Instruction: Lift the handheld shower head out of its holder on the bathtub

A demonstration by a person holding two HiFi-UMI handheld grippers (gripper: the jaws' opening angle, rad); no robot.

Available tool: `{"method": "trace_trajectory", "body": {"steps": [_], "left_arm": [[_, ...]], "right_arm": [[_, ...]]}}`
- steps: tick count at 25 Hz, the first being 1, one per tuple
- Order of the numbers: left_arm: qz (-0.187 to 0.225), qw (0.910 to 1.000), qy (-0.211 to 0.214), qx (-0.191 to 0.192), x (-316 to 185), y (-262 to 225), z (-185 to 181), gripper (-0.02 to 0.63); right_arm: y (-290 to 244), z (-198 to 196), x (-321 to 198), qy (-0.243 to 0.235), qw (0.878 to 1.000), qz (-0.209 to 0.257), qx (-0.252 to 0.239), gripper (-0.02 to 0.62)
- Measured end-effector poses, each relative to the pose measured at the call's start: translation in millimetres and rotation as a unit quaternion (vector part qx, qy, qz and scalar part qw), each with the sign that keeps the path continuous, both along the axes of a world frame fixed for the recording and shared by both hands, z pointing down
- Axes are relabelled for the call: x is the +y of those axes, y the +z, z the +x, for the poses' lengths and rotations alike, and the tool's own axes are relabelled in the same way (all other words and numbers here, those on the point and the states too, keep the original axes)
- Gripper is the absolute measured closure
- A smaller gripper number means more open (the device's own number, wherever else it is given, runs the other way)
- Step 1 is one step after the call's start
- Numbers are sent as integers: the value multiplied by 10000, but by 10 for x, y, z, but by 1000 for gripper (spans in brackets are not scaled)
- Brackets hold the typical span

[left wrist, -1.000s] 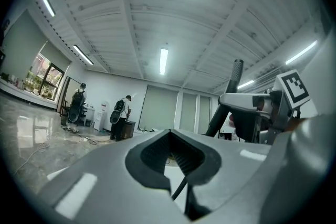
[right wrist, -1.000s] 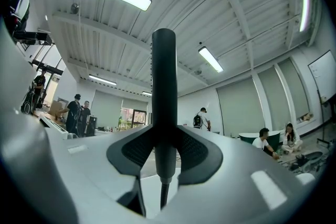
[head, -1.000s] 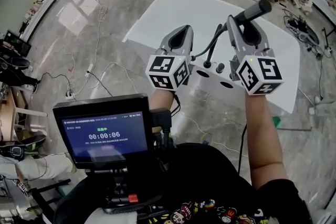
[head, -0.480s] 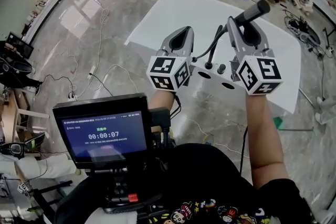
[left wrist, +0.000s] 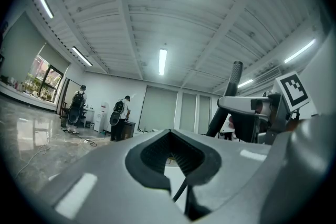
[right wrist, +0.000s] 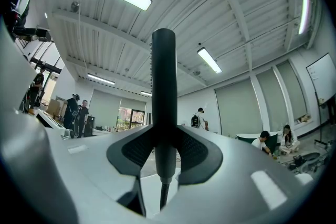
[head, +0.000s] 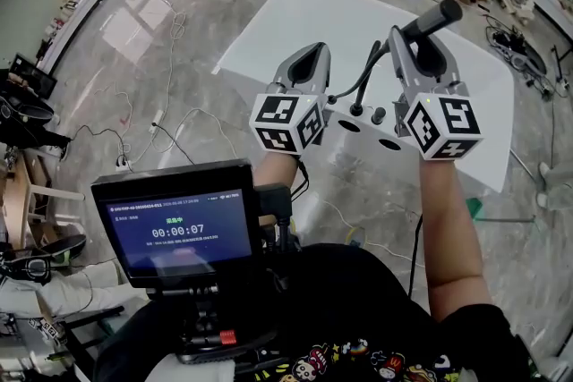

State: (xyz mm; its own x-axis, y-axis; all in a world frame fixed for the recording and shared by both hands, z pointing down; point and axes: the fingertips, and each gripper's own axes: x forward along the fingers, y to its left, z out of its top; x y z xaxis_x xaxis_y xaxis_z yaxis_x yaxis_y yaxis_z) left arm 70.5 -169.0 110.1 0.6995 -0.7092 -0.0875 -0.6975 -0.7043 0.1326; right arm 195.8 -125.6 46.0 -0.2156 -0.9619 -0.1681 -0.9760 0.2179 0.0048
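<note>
Timer (head: 176, 231) reached 00:00:07; right claw (head: 419, 49) grips shower head (head: 433, 19).

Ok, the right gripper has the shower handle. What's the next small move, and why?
Probably raise the right gripper a little, straight up, with its jaws clamped. They are shut on the shower head handle, and the hose curves from it down to the tub deck, so a gentle lift should take up slack without tugging. The left gripper is empty.
</note>
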Motion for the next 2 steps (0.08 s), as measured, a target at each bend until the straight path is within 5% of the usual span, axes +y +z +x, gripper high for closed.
{"method": "trace_trajectory", "body": {"steps": [2], "left_arm": [[6, 10000, 0, 5, 23, 9, -37, 605]], "right_arm": [[5, -37, 26, 5, 10000, 12, 6, 438]]}}
